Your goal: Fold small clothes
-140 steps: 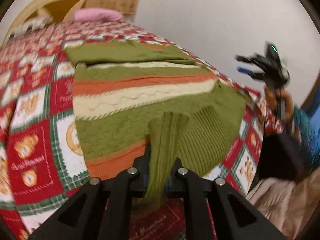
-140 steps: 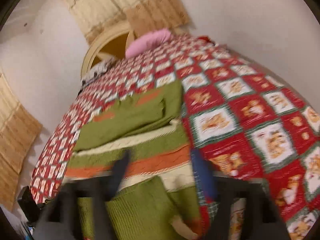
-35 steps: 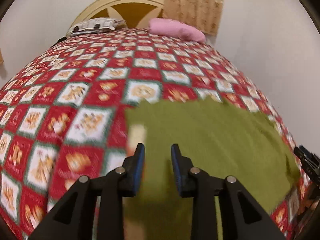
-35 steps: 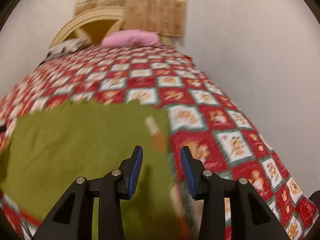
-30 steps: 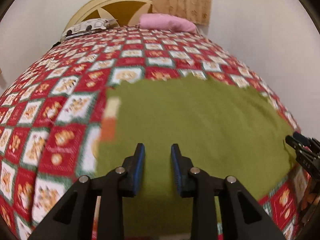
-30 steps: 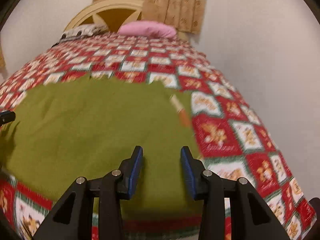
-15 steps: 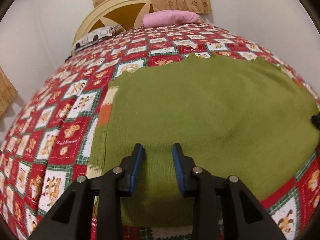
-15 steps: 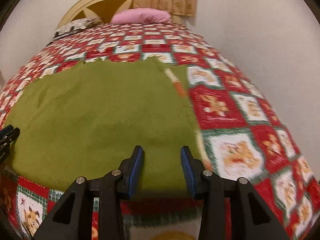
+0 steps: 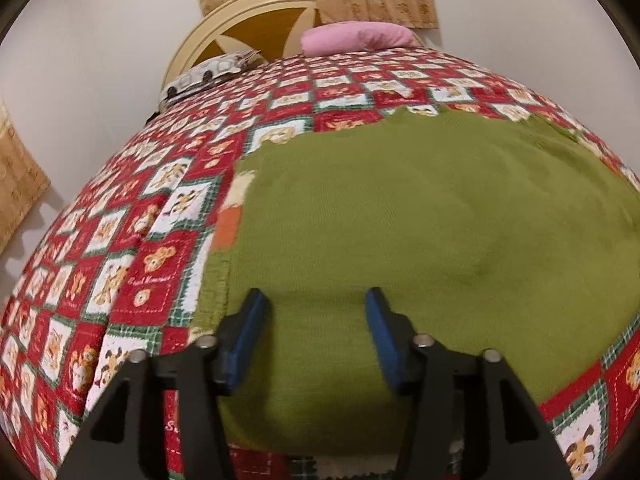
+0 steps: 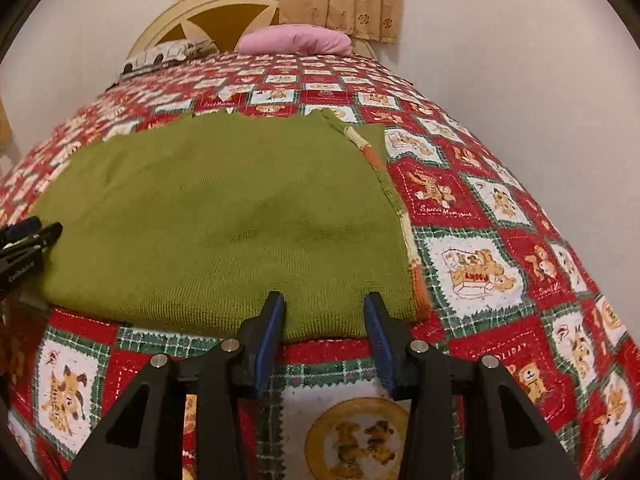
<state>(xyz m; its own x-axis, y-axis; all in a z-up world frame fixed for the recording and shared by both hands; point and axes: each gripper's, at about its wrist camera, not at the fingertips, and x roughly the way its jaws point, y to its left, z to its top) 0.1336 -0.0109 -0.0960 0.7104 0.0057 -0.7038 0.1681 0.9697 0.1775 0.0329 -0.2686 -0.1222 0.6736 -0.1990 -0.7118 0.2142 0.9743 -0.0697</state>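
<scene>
A green knit sweater lies flat and folded on the bed, plain green side up, with cream and orange stripes peeking out at its left edge. It also shows in the right wrist view, stripes along its right edge. My left gripper is open and empty, its blue pads over the sweater's near left part. My right gripper is open and empty at the sweater's near right edge. The left gripper's tips show at the far left of the right wrist view.
The bed is covered by a red, white and green checked quilt with bear prints. A pink pillow, a patterned pillow and a cream headboard are at the far end. A white wall runs along the right.
Both grippers have opened and drawn back toward the near edge of the sweater, which now lies settled flat on the quilt.
</scene>
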